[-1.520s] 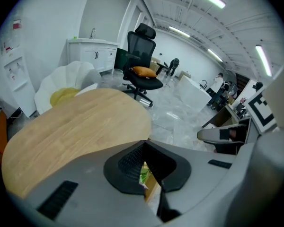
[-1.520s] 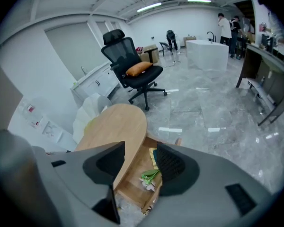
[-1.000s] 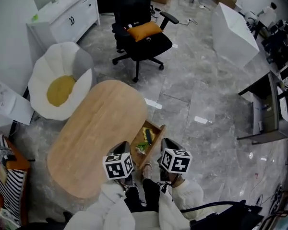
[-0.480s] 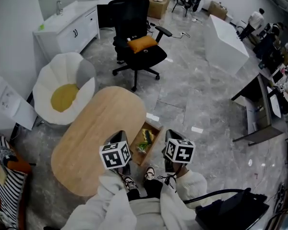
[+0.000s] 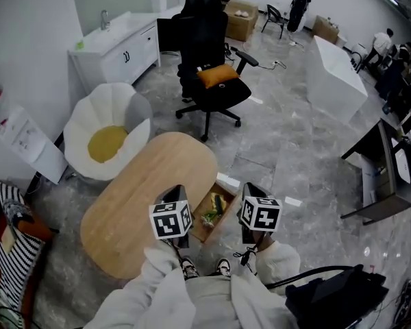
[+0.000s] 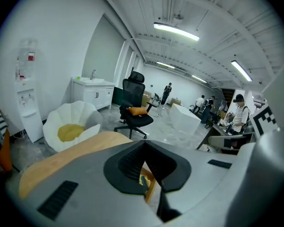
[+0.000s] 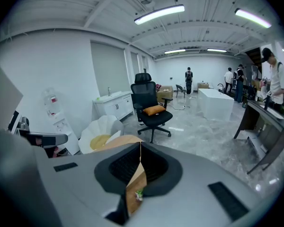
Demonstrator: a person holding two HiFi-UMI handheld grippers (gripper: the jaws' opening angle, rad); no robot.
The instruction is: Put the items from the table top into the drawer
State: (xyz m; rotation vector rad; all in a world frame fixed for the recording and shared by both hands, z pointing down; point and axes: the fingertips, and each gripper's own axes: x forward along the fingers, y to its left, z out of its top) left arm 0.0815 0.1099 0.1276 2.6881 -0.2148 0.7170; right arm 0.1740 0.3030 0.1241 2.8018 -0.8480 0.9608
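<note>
- left gripper (image 6: 144, 144): fingers closed together, holding nothing
- right gripper (image 7: 140, 148): fingers closed too, empty
- items (image 5: 213, 207) lie in the open drawer (image 5: 226, 211), desk (image 5: 137, 190) right edge, near end
- head view: one gripper each side of drawer

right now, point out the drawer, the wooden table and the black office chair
drawer (image 5: 228, 213), head view, its right side wall
wooden table (image 5: 151, 184), head view, bare top
black office chair (image 5: 202, 36), head view, backrest

Your right gripper (image 7: 140, 151) shows its jaws pressed together with nothing between them, the wooden table (image 7: 120, 140) just past their tips and a black office chair (image 7: 151, 109) beyond its far edge.
</note>
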